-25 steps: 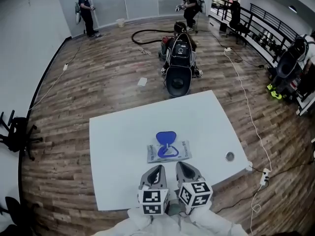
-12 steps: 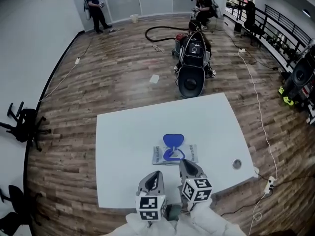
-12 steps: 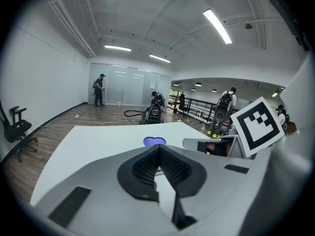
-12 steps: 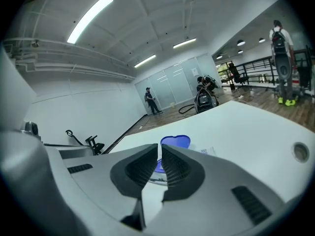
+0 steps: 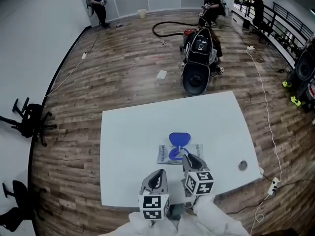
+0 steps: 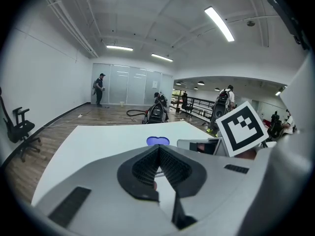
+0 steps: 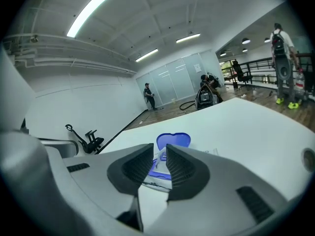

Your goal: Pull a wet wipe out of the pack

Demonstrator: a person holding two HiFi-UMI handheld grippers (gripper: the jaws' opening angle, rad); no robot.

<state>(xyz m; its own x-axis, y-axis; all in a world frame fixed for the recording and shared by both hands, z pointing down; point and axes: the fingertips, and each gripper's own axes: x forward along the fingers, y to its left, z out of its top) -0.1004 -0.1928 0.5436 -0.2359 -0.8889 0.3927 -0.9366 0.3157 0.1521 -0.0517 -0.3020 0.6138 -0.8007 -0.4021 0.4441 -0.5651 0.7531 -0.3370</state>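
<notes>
While poised at near edge of wet wipe pack [image 5: 165,154], centre-low on tabletop [image 5: 128,141], blue lid [image 5: 179,139] flipped up: line right gripper [image 5: 190,158] barely-parted jaws over the opening, pinch wipe only. Left gripper [image 5: 156,176] clenched, empty; better used pinning pack down.

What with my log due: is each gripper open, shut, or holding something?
Left gripper: shut, holding nothing.
Right gripper: open, empty, facing the flat white wipe pack with blue lid.
</notes>
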